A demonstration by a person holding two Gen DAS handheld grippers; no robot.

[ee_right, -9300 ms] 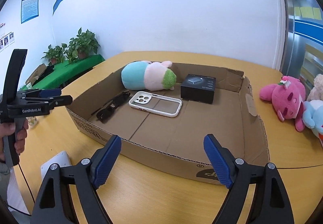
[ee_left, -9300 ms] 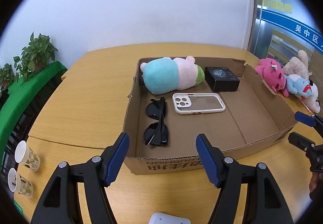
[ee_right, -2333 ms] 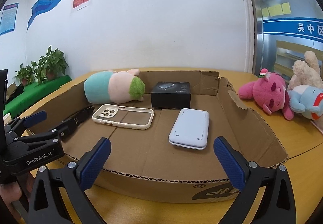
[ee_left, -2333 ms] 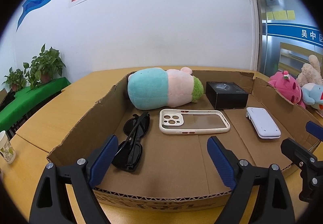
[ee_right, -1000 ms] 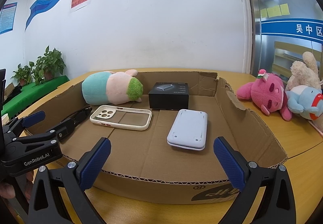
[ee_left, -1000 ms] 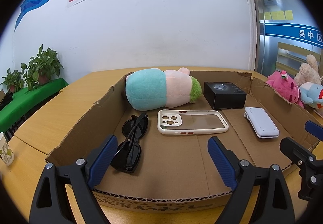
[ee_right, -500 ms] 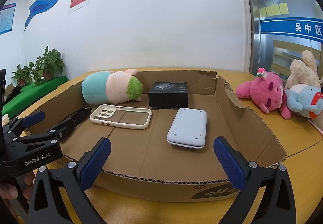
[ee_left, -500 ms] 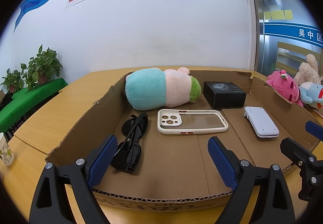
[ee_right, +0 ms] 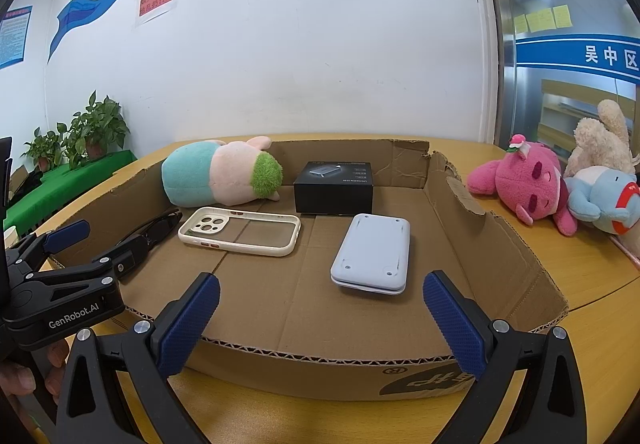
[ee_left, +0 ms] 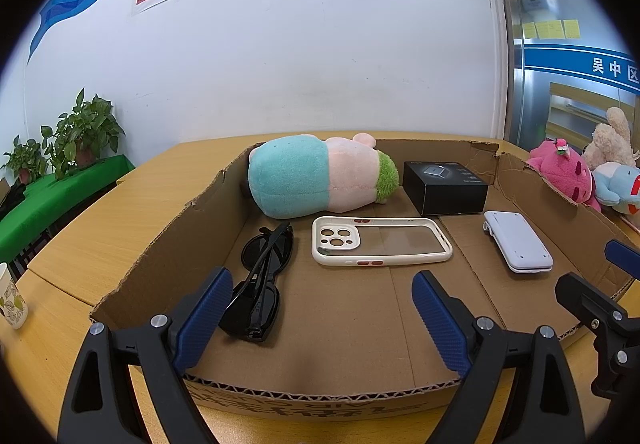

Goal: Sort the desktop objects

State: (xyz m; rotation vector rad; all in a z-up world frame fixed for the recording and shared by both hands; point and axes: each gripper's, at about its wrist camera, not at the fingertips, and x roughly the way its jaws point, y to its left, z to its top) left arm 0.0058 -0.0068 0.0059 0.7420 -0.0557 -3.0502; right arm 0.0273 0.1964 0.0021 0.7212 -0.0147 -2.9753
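The white power bank (ee_right: 372,252) now lies inside the cardboard box (ee_right: 500,244); both grippers, left gripper (ee_left: 320,318) and right gripper (ee_right: 320,318), hover with jaws spread and empty, so sorting looks nearly done.

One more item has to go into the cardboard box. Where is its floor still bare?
Bare floor runs along the cardboard box's near wall, in front of the phone case and white device, and right of that device. The back-left is crowded: plush toy, black box, sunglasses.
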